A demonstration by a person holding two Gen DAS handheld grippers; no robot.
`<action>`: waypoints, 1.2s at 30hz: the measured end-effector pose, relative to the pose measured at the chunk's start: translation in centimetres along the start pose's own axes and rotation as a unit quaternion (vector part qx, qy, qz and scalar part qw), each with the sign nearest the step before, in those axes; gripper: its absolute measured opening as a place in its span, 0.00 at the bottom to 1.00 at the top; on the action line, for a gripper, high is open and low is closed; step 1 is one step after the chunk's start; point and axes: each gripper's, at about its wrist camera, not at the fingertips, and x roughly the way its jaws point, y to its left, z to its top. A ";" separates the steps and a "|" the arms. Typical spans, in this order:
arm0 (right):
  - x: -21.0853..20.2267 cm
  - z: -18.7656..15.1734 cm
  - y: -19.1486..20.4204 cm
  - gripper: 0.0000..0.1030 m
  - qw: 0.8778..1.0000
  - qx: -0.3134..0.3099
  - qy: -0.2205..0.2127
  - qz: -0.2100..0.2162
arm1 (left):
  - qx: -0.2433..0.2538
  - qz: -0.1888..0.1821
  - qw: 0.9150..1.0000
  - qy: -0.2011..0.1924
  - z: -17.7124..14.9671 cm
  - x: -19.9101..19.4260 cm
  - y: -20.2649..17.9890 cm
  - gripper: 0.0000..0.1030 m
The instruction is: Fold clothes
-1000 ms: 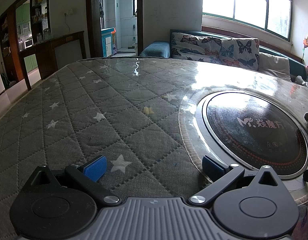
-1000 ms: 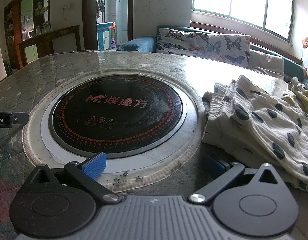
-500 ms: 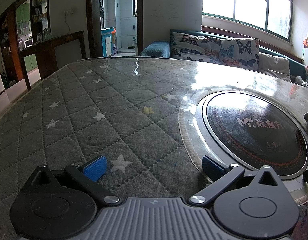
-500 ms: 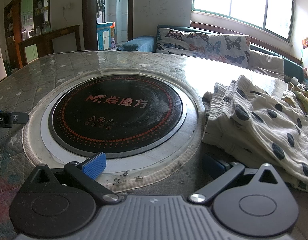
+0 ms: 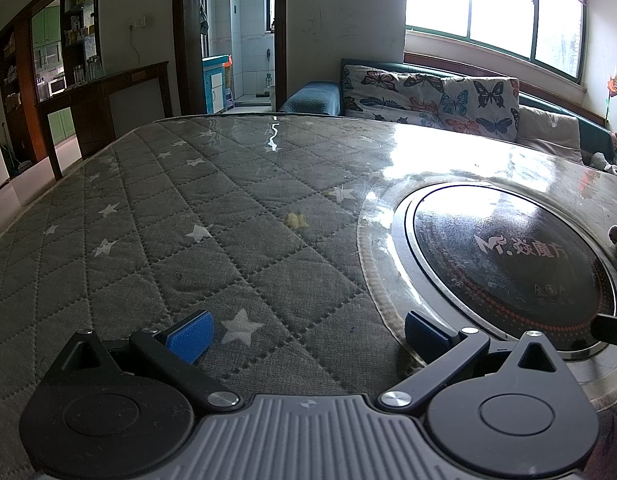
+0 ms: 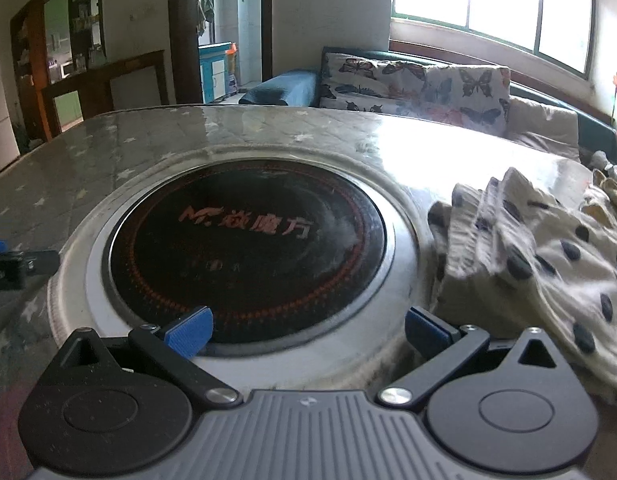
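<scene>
Left gripper (image 5: 306,334) spread wide, empty, left of round cooktop (image 6: 244,250). Right gripper (image 6: 308,330) likewise gaping at its near rim. Spotted garment (image 6: 548,268) crumpled right of cooktop.

I see a big table (image 5: 156,240) with a gray cover with white stars, and a round black plate (image 5: 508,264) set in it. Behind it is a sofa (image 5: 548,128) with butterfly cushions (image 5: 428,96) under a bright window (image 5: 492,12). On the left are dark wood shelves (image 5: 48,60) and an open doorway (image 5: 244,40).
</scene>
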 end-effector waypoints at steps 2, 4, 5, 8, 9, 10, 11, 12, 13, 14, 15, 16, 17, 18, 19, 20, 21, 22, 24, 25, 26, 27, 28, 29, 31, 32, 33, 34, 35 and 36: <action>0.6 0.3 0.4 1.00 1.000 -0.005 0.004 -0.001 | 0.000 0.000 1.000 0.000 0.0 0.0 0.0 1.00; 1.0 0.5 1.0 1.00 1.000 -0.014 0.005 -0.002 | 0.000 0.000 1.000 0.000 0.0 0.0 0.0 1.00; 1.2 0.6 1.3 1.00 1.000 -0.016 0.006 0.001 | 0.000 0.000 1.000 0.000 0.0 0.0 0.0 1.00; 1.7 1.0 1.9 1.00 1.000 -0.016 0.008 0.011 | 0.000 0.000 1.000 0.000 0.0 0.0 0.0 1.00; 1.8 1.1 2.1 1.00 1.000 -0.019 0.007 0.013 | 0.000 0.000 1.000 0.000 0.0 0.0 0.0 1.00; 2.0 1.2 2.3 1.00 1.000 -0.021 0.006 0.016 | 0.000 0.000 1.000 0.000 0.0 0.0 0.0 1.00; 2.1 1.3 2.5 1.00 1.000 -0.021 0.006 0.019 | 0.000 0.000 1.000 0.000 0.0 0.0 0.0 1.00; 2.3 1.4 2.5 1.00 1.000 -0.020 0.007 0.021 | 0.000 0.000 1.000 0.000 0.0 0.0 0.0 1.00; 2.4 1.4 2.5 1.00 1.000 -0.018 0.007 0.023 | 0.000 0.000 1.000 0.000 0.0 0.0 0.0 1.00; 2.5 1.4 2.4 1.00 0.999 -0.016 0.008 0.027 | 0.000 0.000 1.000 0.000 0.0 0.0 0.0 1.00; 2.6 1.4 2.4 1.00 0.999 -0.015 0.008 0.029 | 0.000 0.000 1.000 0.000 0.0 0.0 0.0 1.00; 2.6 1.4 2.3 1.00 0.999 -0.013 0.007 0.031 | 0.000 0.000 1.000 0.000 0.0 0.0 0.0 1.00; 2.6 1.3 2.3 1.00 0.999 -0.013 0.006 0.032 | 0.000 0.000 1.000 0.000 0.0 0.0 0.0 1.00; 2.6 1.3 2.2 1.00 0.999 -0.014 0.004 0.032 | 0.000 0.000 1.000 0.000 0.0 0.0 0.0 1.00; 2.6 1.3 2.2 1.00 0.999 -0.014 0.003 0.033 | 0.000 0.000 1.000 0.000 0.0 0.0 0.0 1.00; 2.6 1.3 2.2 1.00 0.999 -0.014 0.002 0.033 | 0.000 0.000 1.000 0.000 0.0 0.0 0.0 1.00; 2.6 1.3 2.2 1.00 0.999 -0.014 0.001 0.033 | 0.000 0.000 1.000 0.000 0.0 0.0 0.0 1.00; 2.6 1.3 2.2 1.00 0.999 -0.014 0.001 0.033 | 0.000 0.000 1.000 0.000 0.0 0.0 0.0 1.00; 2.6 1.3 2.2 1.00 0.999 -0.014 0.001 0.033 | 0.000 0.000 1.000 0.000 0.0 0.0 0.0 1.00; 2.6 1.3 2.2 1.00 0.999 -0.014 0.000 0.033 | 0.000 0.000 1.000 0.000 0.0 0.0 0.0 1.00; 2.6 1.3 2.2 1.00 0.999 -0.014 0.000 0.033 | 0.000 0.000 1.000 0.000 0.0 0.0 0.0 1.00; 2.6 1.3 2.2 1.00 0.999 -0.014 0.000 0.033 | 0.000 0.000 1.000 0.000 0.0 0.0 0.0 1.00; 2.6 1.3 2.2 1.00 0.999 -0.014 0.000 0.033 | 0.000 0.000 1.000 0.000 0.0 0.0 0.0 1.00; 2.6 1.3 2.2 1.00 0.999 -0.014 0.000 0.033 | 0.000 0.000 1.000 0.000 0.0 0.0 0.0 1.00; 2.6 1.2 2.2 1.00 0.999 -0.014 0.000 0.033 | 0.000 0.000 1.000 0.000 0.0 0.0 0.0 1.00; 2.5 1.2 2.2 1.00 0.999 -0.014 0.000 0.033 | 0.000 0.000 1.000 0.000 0.0 0.0 0.0 1.00; 2.5 1.2 2.2 1.00 0.999 -0.014 0.000 0.033 | 0.000 0.000 1.000 0.000 0.0 0.0 0.0 1.00; 2.5 1.2 2.2 1.00 0.999 -0.014 0.000 0.033 | 0.000 0.000 1.000 0.000 0.0 0.0 0.0 1.00; 2.5 1.2 2.2 1.00 0.999 -0.014 0.000 0.033 | 0.000 0.000 1.000 0.000 0.0 0.0 0.0 1.00; 2.5 1.2 2.2 1.00 0.999 -0.014 0.000 0.033 | 0.000 0.000 1.000 0.000 0.0 0.0 0.0 1.00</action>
